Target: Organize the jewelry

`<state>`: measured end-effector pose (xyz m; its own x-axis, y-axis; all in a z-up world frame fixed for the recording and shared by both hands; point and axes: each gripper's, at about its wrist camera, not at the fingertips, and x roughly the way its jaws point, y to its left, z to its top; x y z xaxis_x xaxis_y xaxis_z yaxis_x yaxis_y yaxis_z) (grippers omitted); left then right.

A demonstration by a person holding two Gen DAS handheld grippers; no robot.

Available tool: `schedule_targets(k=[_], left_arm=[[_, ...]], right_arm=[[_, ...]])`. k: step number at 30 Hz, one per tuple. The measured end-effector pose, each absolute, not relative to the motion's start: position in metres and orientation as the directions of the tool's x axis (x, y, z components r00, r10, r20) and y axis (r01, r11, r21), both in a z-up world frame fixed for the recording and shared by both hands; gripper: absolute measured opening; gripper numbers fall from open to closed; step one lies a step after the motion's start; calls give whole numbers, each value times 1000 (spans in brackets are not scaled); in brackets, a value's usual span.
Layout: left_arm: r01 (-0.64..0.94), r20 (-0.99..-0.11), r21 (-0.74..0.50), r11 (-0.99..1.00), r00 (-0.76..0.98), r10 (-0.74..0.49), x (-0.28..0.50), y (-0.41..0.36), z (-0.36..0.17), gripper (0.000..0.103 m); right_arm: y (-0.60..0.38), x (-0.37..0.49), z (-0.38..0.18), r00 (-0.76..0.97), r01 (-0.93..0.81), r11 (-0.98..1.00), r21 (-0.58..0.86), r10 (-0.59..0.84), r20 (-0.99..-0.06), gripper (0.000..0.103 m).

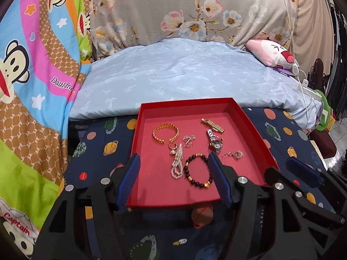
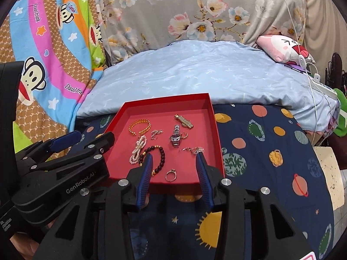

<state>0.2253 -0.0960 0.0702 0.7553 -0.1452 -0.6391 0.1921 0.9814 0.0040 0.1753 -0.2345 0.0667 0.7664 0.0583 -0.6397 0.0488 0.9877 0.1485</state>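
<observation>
Red shallow tray (image 1: 249, 125) found on a navy planet-print bedsheet (image 2: 271, 143), in front of a pale blue quilt (image 1: 184, 73). Jewelry lay loose on the tray floor. Counted: one gold chain-link bangle (image 1: 165, 132), open-ended; one gold watch-style band (image 1: 213, 124); one silver wristwatch (image 1: 214, 142); one white pearl strand (image 1: 177, 163), folded on itself; one dark beaded bracelet (image 1: 197, 170) with gold beads; one silver ring (image 2: 171, 175) near the front edge; three small silver and gold pieces, type not discernible.

Left gripper (image 1: 176, 178) positioned over the tray's front portion, jaws spread wide, holding nothing. Right gripper (image 2: 175, 178) likewise over the front edge, jaws apart and empty, the ring between them.

Writing noted: "GenRobot.AI" on the left gripper body; "Daul frank" and "Captain" on the cartoon monkey blanket (image 1: 32, 86).
</observation>
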Motion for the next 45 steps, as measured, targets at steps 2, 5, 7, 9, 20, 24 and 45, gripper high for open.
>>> schedule_targets(k=[2,5,7,9,20,24,45], left_arm=[[183,-643,9,983,754,-135,218,-94,67,62],[163,-638,22,986,762,-112,209,-92,64,63],[148,-638,26,989,764,-98,205,-91,61,65],[120,-635,35,992,769,-71,201,-88,58,71],[48,-634,62,997,773,2,207,-83,32,82],[50,-644,51,997,765,-5,210,-81,24,83],[23,-641,60,998,767,21,219,-76,9,87]], right_arm=[[-231,168,67,768,51,990,135,47,-638,43],[-228,160,63,767,56,989,136,44,-640,45],[-228,155,61,770,71,988,136,33,-637,49],[-228,152,57,774,88,987,133,16,-633,54],[-228,158,33,770,122,989,79,-44,-637,66],[-229,159,29,765,125,989,81,-44,-642,68],[-231,174,14,754,133,986,105,-32,-657,73]])
